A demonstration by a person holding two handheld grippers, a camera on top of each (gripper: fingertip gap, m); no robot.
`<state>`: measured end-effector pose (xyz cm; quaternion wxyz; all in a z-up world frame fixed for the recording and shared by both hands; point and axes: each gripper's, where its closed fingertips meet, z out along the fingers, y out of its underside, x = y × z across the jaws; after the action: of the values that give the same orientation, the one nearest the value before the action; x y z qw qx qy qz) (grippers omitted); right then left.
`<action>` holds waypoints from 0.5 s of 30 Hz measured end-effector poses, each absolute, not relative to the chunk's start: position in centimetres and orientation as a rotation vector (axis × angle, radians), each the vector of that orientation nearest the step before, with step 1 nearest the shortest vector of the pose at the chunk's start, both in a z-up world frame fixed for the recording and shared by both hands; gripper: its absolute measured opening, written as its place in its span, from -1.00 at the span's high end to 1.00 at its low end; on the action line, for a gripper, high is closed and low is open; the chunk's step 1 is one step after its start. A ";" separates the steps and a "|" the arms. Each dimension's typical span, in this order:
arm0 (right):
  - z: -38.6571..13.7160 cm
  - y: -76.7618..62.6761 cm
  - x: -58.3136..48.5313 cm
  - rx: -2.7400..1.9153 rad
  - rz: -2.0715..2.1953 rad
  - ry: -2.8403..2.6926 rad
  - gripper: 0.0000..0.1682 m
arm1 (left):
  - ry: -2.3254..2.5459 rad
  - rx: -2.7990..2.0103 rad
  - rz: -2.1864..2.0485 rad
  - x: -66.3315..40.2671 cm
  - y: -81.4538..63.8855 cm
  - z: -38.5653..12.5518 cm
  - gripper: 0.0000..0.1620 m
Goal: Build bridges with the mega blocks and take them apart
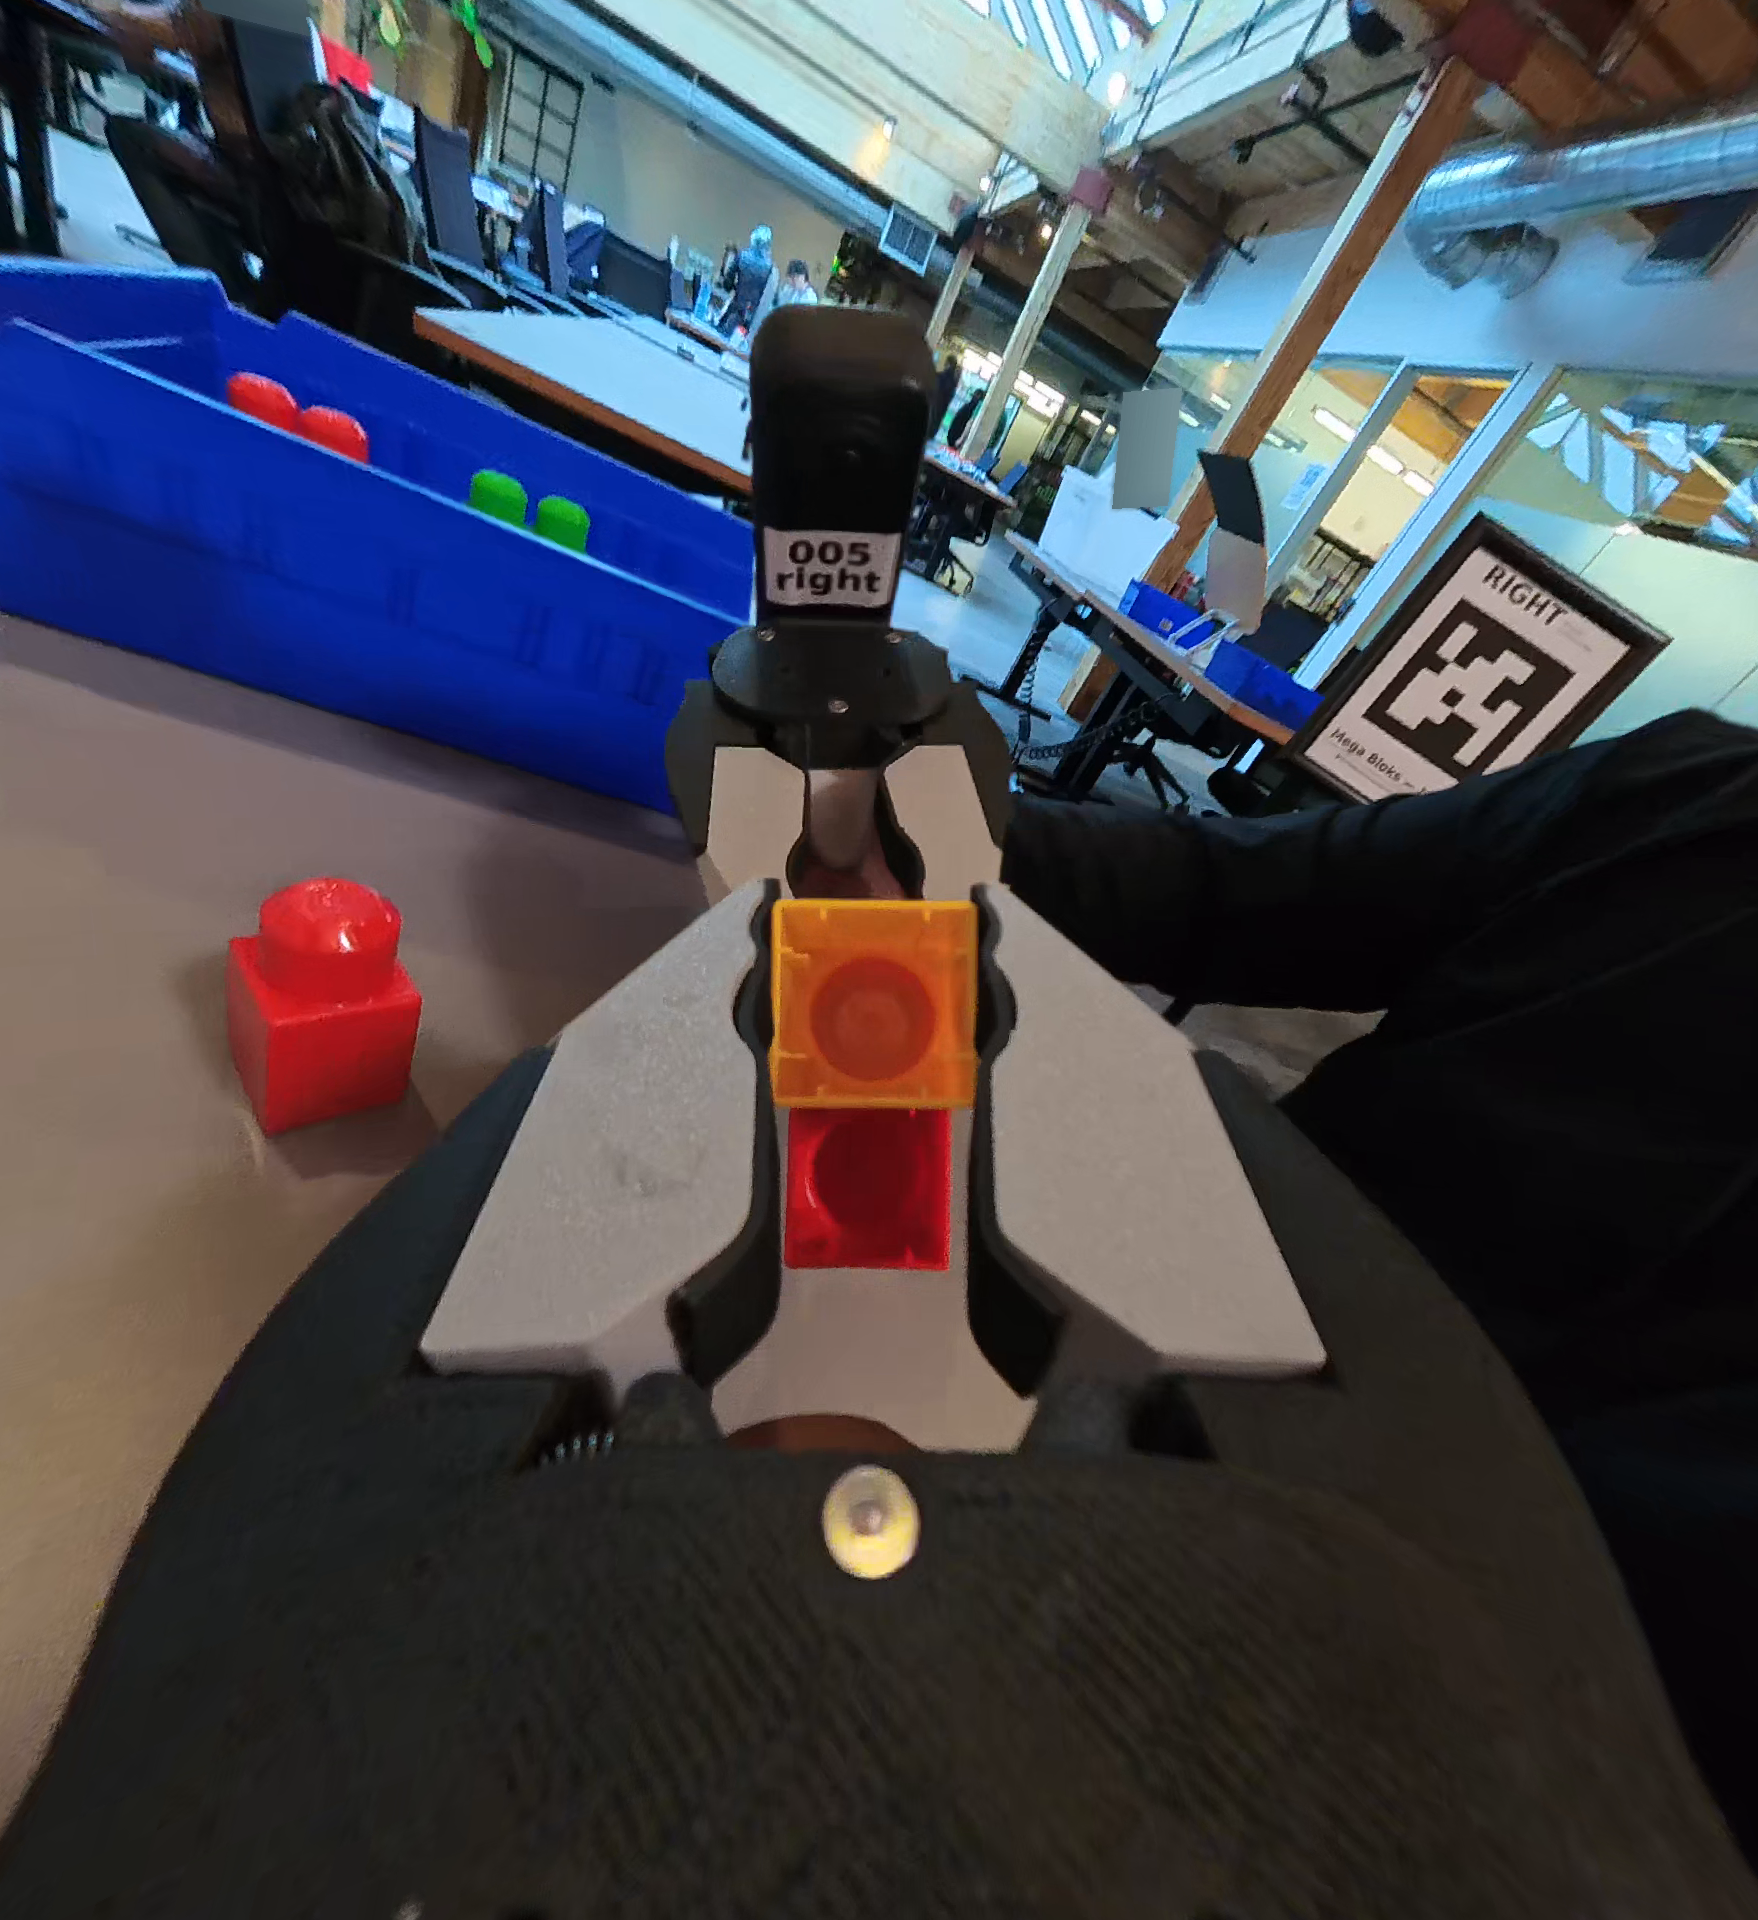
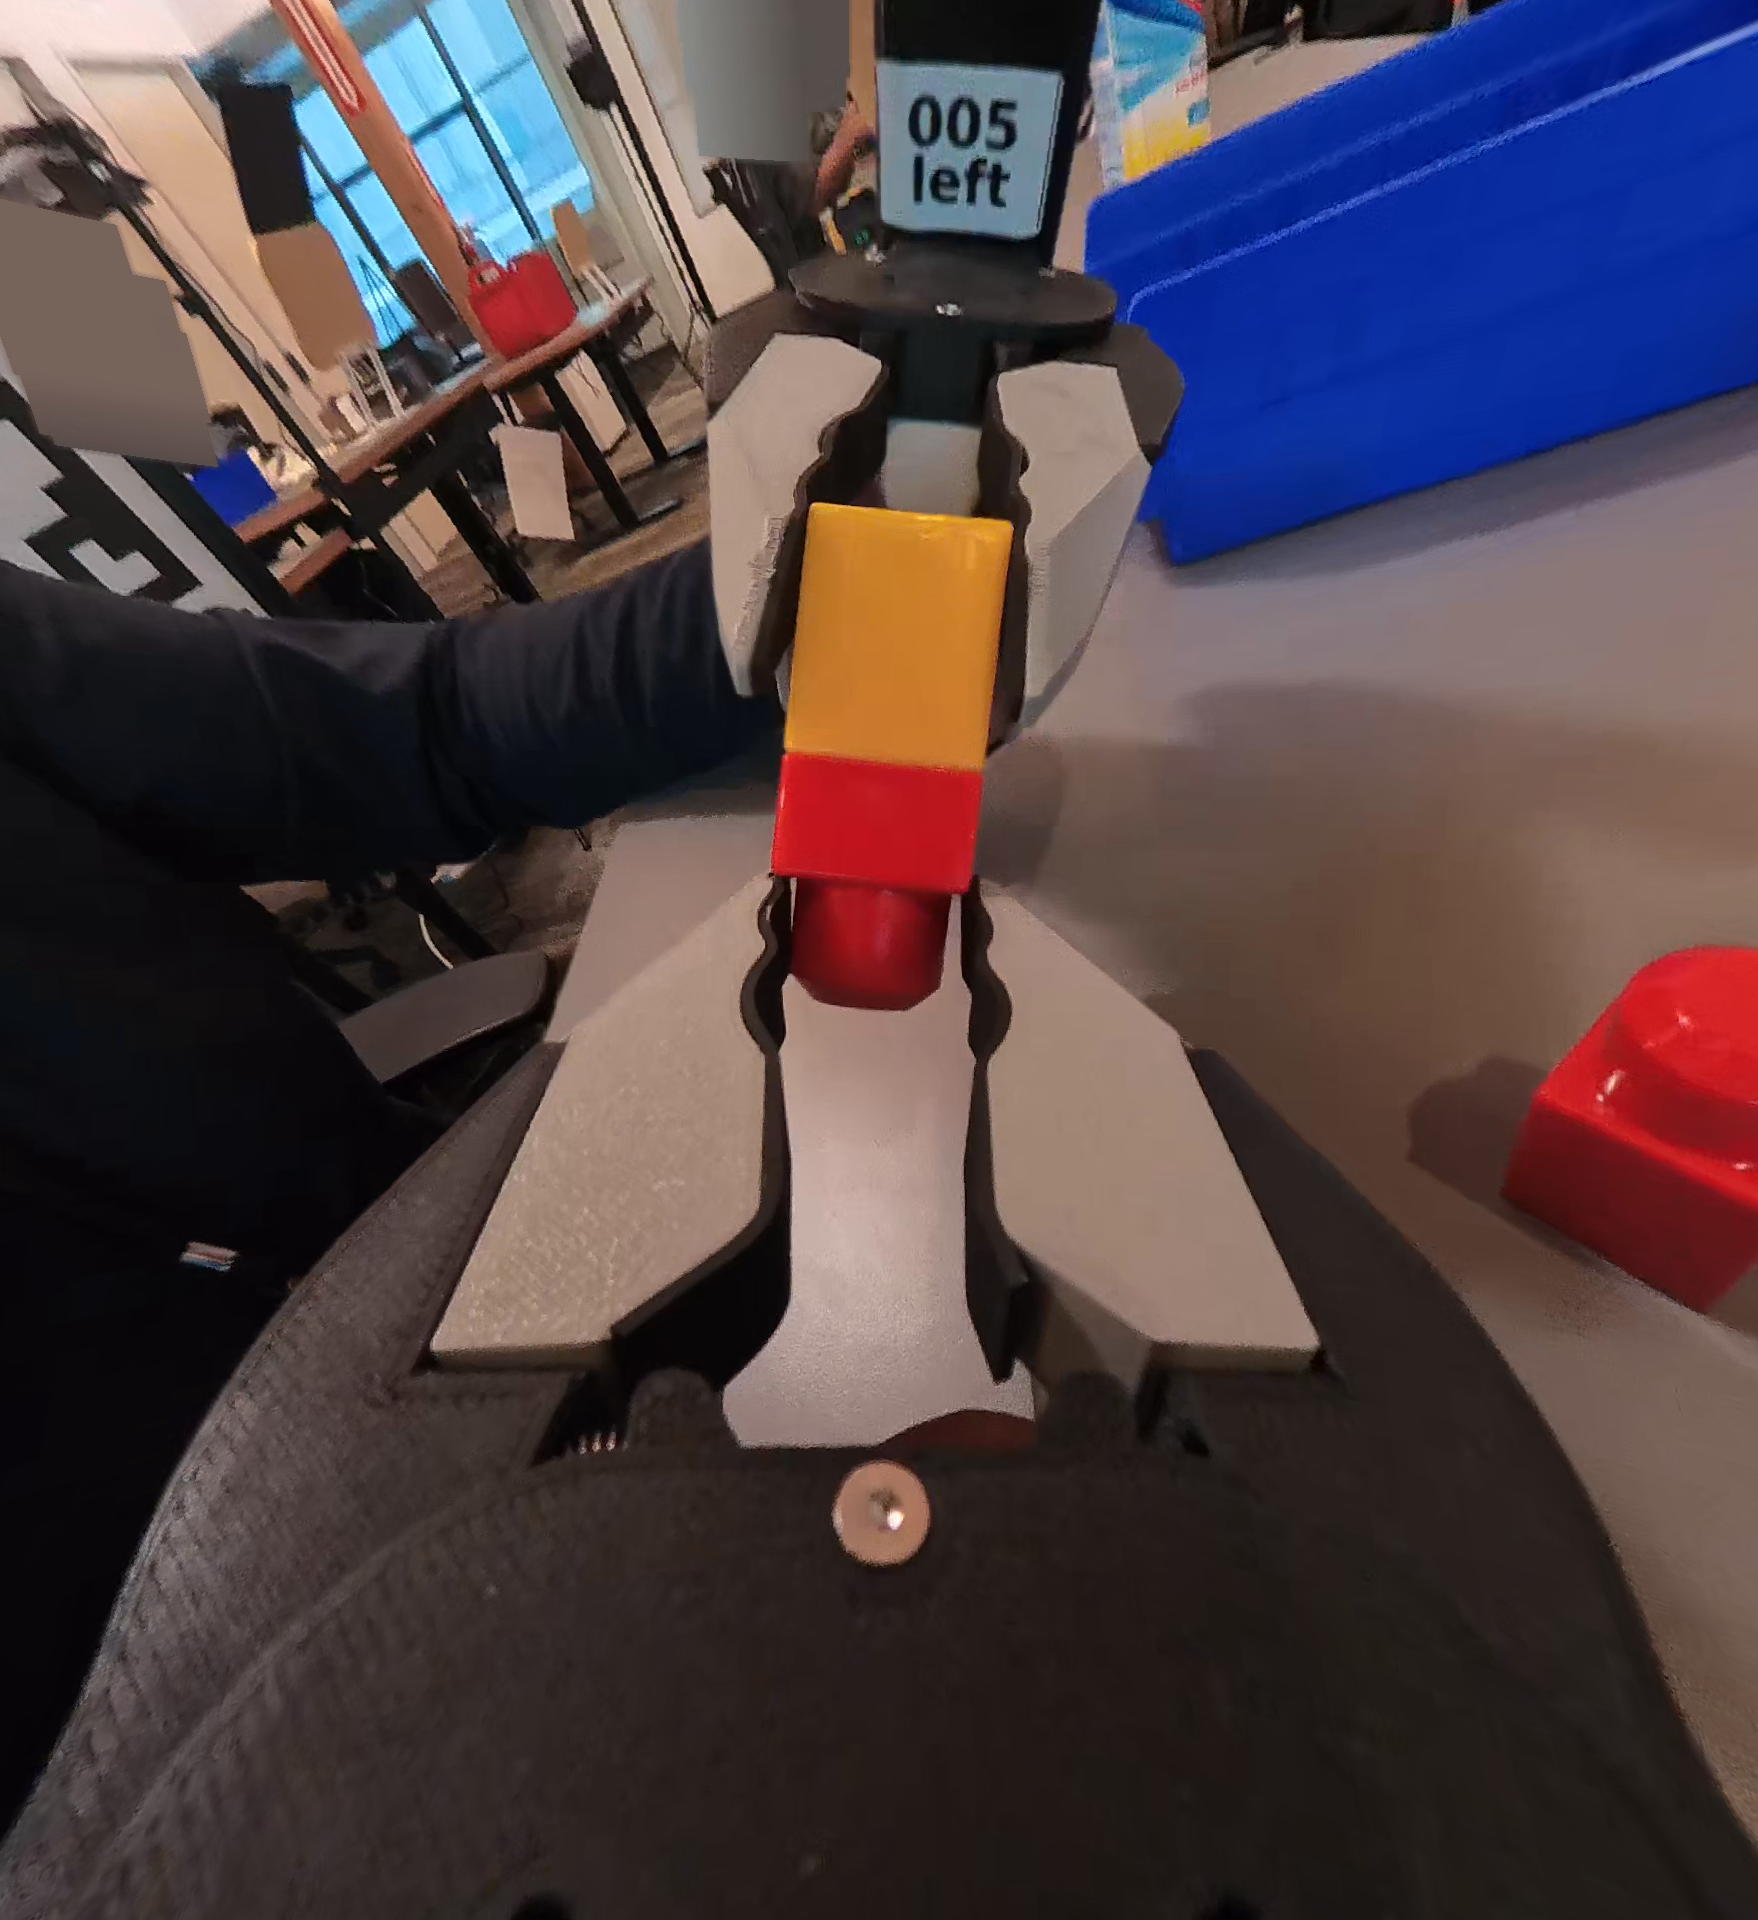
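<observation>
Pinching: left hand-held gripper (image 1: 873, 997) on yellow block (image 1: 873, 1003); right hand-held gripper (image 2: 875, 935) on joined red block (image 2: 875, 823); spare red block (image 1: 322, 1006) beside, on tabletop (image 1: 75, 1039).

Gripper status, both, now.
Left gripper: shut on the yellow block.
Right gripper: shut on the red block joined to the yellow one.

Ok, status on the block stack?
Left tongs shut on yellow block. Right tongs straddle stud of attached red block, grip unclear. Loose red block beside, not in the way.
</observation>
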<state>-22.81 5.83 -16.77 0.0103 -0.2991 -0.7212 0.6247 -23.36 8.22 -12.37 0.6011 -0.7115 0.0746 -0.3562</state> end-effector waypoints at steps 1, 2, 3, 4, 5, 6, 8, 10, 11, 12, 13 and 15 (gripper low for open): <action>-16.6 5.9 -22.8 -0.926 1.951 -2.242 0.65 | 0.176 -1.639 -0.825 -23.3 8.2 -12.2 0.58; -16.5 6.1 -22.8 -0.924 1.946 -2.231 0.65 | 0.177 -1.638 -0.816 -23.4 8.1 -12.2 0.58; -16.4 6.3 -22.8 -0.927 1.944 -2.221 0.65 | 0.174 -1.647 -0.804 -23.7 8.1 -12.4 0.56; -16.3 6.6 -22.8 -0.932 1.950 -2.211 0.65 | 0.164 -1.658 -0.790 -24.1 8.0 -12.5 0.49; -16.0 6.9 -22.8 -0.938 1.960 -2.193 0.65 | 0.154 -1.658 -0.780 -24.6 7.8 -12.5 0.47; -15.7 7.3 -22.9 -0.947 1.973 -2.167 0.65 | 0.141 -1.653 -0.770 -25.2 7.6 -12.4 0.47; -15.0 8.3 -23.2 -0.972 2.000 -2.105 0.65 | 0.124 -1.695 -0.727 -26.4 7.1 -13.1 0.47; -14.4 9.3 -23.7 -1.011 2.023 -2.042 0.65 | 0.168 -1.765 -0.714 -26.2 6.6 -14.2 0.44; -14.3 9.6 -23.8 -1.031 2.043 -2.018 0.65 | 0.196 -1.786 -0.713 -25.7 6.4 -14.6 0.43; -14.1 9.9 -24.0 -1.051 2.069 -1.997 0.64 | 0.219 -1.797 -0.715 -25.2 6.5 -14.9 0.40; -14.0 10.0 -24.0 -1.065 2.104 -1.982 0.64 | 0.237 -1.810 -0.718 -24.6 6.7 -15.2 0.36; -14.0 9.8 -23.9 -1.071 2.130 -1.988 0.64 | 0.255 -1.853 -0.708 -23.8 7.3 -16.0 0.27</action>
<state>-23.93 9.78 -13.98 0.0186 -0.3450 -0.6402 0.6861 -23.78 7.25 -16.04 0.5402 -0.7797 0.1072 -0.2980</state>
